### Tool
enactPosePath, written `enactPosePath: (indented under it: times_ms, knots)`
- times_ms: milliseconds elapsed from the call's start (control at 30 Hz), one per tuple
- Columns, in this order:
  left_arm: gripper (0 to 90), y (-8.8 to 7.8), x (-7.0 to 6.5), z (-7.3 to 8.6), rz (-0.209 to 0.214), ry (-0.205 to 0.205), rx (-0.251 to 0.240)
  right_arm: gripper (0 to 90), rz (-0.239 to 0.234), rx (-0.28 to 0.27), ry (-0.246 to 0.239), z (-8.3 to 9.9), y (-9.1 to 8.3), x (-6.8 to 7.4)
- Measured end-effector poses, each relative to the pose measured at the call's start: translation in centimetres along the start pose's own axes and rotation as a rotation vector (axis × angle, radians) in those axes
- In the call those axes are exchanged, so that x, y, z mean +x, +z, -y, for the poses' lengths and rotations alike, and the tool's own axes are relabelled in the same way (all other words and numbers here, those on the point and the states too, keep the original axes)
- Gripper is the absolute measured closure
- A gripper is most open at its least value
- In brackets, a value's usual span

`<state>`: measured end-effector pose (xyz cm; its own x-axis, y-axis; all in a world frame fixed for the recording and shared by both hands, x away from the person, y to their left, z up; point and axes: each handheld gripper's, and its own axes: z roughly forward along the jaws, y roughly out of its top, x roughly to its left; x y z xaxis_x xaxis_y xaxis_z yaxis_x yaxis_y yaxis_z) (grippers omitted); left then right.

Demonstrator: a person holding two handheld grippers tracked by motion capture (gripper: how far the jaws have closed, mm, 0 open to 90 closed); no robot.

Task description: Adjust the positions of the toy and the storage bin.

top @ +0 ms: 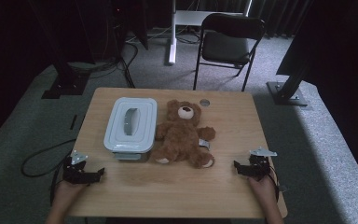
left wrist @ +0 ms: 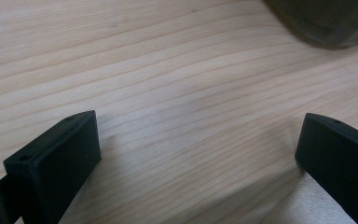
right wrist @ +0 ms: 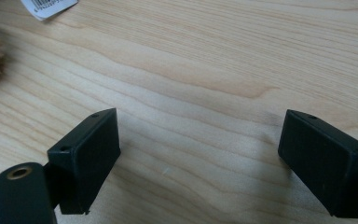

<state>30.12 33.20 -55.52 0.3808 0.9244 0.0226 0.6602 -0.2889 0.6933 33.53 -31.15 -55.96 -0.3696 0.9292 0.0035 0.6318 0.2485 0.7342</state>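
Hands came in from the bench's near edge, one at each near corner, each carrying a black two-jaw gripper low over the wood. At the near left corner the left gripper point(top: 85, 173) pointed inward toward the middle of the bench, its grey plate on top and its cable trailing off the left edge. In the left gripper view its jaws stood wide apart with bare wood grain between them: released, grasping nothing. At the near right corner the right gripper point(top: 246, 168) pointed inward the opposite way, likewise topped by a grey plate. In the right gripper view its jaws were also spread, with plain wood between the pads.

Writing was scarce: a white tag point(right wrist: 49, 8) at the top left of the right gripper view bore a barcode and small print too fine to read.

Between the two grippers, well apart from both, a brown teddy bear point(top: 182, 135) lay on its back near the bench's centre, its head toward the far edge, with a pale muzzle and pale foot soles. Just beside it, on its left, sat a lidded pale blue-grey container point(top: 130, 123) with a grey handle on the lid.
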Motion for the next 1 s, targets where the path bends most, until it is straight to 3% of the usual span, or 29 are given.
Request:
enactPosePath:
  times_ms: [500, 533, 567, 600, 667, 800, 1000]
  knots:
    - [0.6, 0.0, -0.3, 0.0, 0.007, 0.008, 0.0, 12.2, -0.008, 0.011, -0.001, 0.2, -0.4, 0.1]
    - [0.5, 0.0, -0.3, 0.0, 0.009, 0.01, -0.001, 13.2, -0.016, 0.015, 0.029, 0.0, -0.5, 0.0]
    - [0.6, 0.0, -0.3, 0.0, 0.009, 0.01, -0.001, 13.2, -0.016, 0.015, 0.029, 0.0, -0.5, 0.0]
    - [0.5, 0.0, -0.3, 0.0, 0.009, 0.01, -0.001, 13.4, -0.061, 0.023, 0.075, -0.4, -0.6, 0.0]
    - [0.6, 0.0, -0.2, 0.0, 0.01, 0.012, -0.001, 13.4, -0.063, 0.024, 0.094, -0.8, -0.7, 0.3]
    - [0.5, 0.0, -0.2, 0.0, 0.017, 0.017, -0.002, 13.4, -0.082, 0.018, 0.095, -2.1, -1.2, 1.2]
    - [0.6, 0.0, -0.2, 0.0, 0.018, 0.018, -0.002, 13.4, -0.182, -0.031, 0.093, -5.0, -2.2, 3.9]
